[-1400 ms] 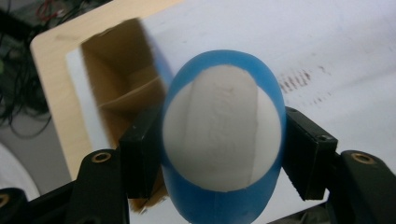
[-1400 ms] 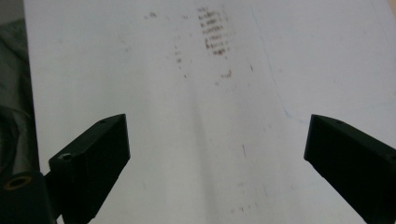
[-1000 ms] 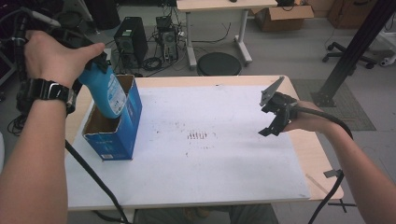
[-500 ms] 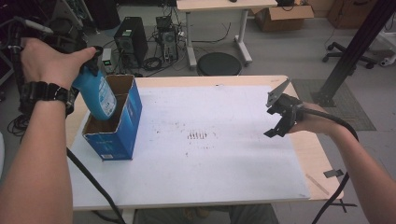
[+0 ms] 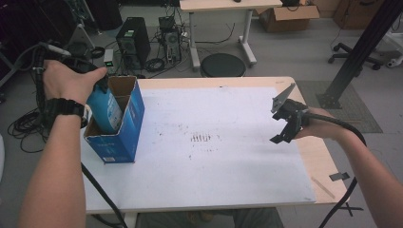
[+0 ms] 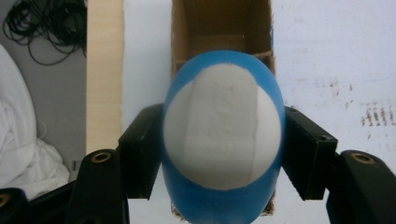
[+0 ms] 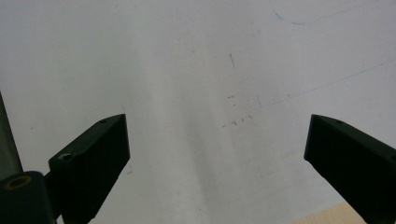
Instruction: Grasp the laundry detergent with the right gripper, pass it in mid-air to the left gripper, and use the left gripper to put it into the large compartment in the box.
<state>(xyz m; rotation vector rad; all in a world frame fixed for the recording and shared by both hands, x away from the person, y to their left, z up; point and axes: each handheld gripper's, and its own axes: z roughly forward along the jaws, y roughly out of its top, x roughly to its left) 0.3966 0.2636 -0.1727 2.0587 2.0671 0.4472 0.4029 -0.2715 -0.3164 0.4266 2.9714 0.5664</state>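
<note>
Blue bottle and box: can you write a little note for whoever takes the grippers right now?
Left gripper: shut on the blue plastic bottle with the white label, one of the fingers pressing each side.
Right gripper: open and holding nothing, above the white table sheet on the right side.
Things: the open blue cardboard box stands at the table's left edge; the bottle's lower end is already inside its opening.
Done: bottle picked up and brought into the box's mouth.
Left: probably lower it fully, let go, and pull the left gripper out.
</note>
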